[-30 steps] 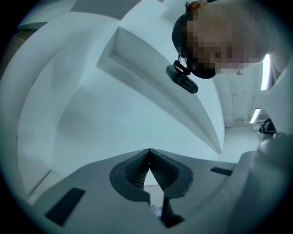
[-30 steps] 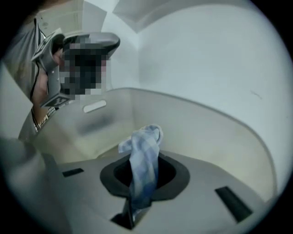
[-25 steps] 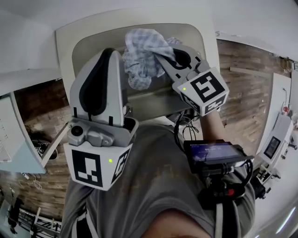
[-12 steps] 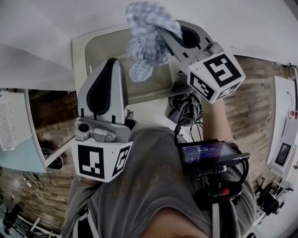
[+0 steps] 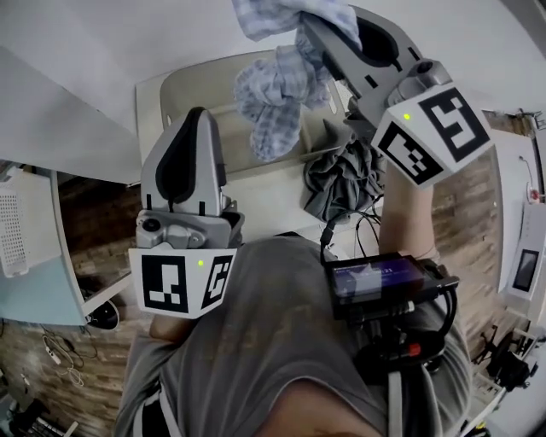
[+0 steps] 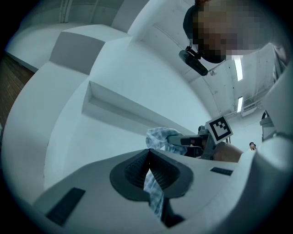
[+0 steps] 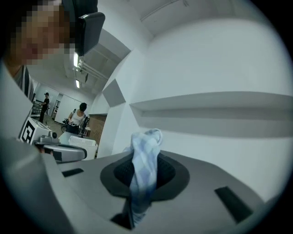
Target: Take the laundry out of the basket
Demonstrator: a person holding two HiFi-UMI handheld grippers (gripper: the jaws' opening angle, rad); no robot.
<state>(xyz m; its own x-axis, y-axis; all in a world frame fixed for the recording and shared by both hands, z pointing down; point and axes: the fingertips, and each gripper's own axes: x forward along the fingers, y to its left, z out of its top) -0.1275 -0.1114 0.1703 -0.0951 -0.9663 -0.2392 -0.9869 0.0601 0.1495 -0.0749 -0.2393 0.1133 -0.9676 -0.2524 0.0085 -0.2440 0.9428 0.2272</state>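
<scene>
Your right gripper [image 5: 317, 26] holds a blue checked cloth [image 5: 275, 102] above the laundry basket [image 5: 171, 94], fingers pinched tight on the bunched fabric. Your left gripper [image 5: 196, 124] hovers over the basket beside the hanging cloth, fingertips pressed together on nothing. A dark grey garment [image 5: 334, 183] lies crumpled at the basket's near right edge.

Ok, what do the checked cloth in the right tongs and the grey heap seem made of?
Checked cloth, in the right tongs: thin woven fabric, probably cotton, matte; it crumples and hangs limp. Grey heap: soft matte fabric, slumped in folds; fibre unclear.
</scene>
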